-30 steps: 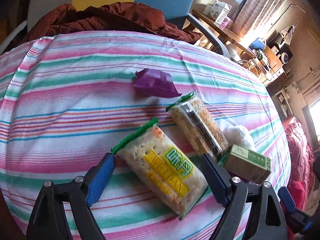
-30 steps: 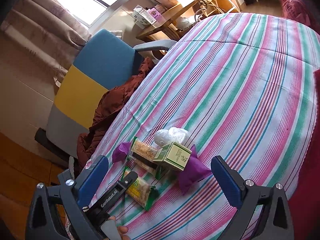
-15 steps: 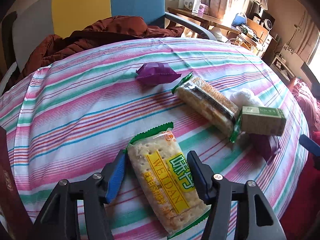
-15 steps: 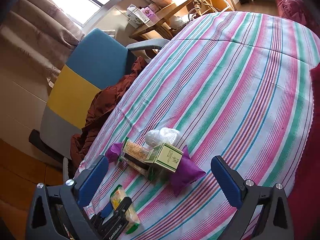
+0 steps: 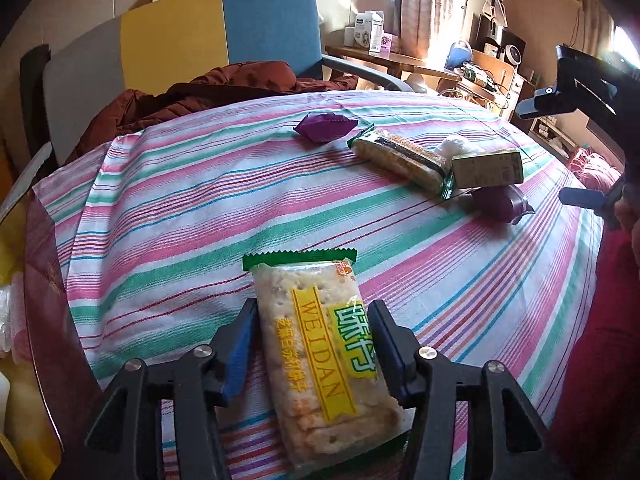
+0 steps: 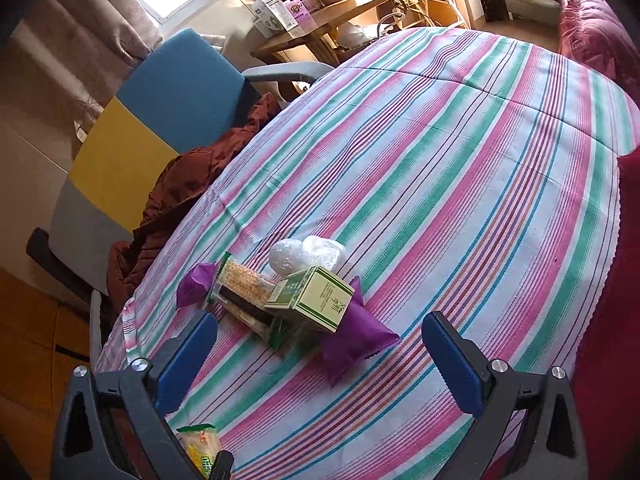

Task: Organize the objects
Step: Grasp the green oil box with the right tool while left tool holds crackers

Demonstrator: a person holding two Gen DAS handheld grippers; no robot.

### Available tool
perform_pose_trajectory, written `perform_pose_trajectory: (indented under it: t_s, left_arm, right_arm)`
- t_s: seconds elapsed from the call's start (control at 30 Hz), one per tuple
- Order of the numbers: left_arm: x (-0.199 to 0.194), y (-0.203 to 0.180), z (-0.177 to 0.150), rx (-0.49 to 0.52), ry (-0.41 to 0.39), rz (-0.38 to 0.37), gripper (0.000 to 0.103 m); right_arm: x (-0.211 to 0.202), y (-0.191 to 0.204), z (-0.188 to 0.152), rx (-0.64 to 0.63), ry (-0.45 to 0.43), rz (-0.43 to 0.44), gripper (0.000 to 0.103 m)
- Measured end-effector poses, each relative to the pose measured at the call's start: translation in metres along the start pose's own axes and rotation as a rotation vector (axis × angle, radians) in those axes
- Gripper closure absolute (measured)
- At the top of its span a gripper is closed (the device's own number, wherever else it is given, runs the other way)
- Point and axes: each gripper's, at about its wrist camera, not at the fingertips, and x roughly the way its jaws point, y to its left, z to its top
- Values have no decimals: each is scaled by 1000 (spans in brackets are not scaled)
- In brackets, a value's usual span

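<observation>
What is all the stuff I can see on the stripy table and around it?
cracker packet: 1, clear with yellow label and green ends, between the left gripper's fingers
sandwich cracker packet: 1, clear, green ends, mid-table
green box: 1, propped on the pile
purple packets: 2, either side of the pile
white plastic bundle: 1, behind the box
tablecloth: 1, pink, green, white stripes
chair: 1, grey, yellow, blue, behind table
brown jacket: 1, on chair
left gripper: 1, black, blue pads
right gripper: 1, open
</observation>
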Motion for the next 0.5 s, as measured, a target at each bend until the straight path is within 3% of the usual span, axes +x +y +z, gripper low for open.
perform_pose_trajectory:
  t_s: [0.2,0.37,0.5]
  left_arm:
    - [-2,6,-2,-31,-11,-27,52]
    - [-3,8,-4,-38,-21,-43,52]
    - [-3,10,-5,-49,-26,-56,52]
  right_arm:
    - [5,17,-4,-112,14,-95,0]
    - [26,48,1,-380,76,-271,0]
    - [46,58,11,-511,97,-305,0]
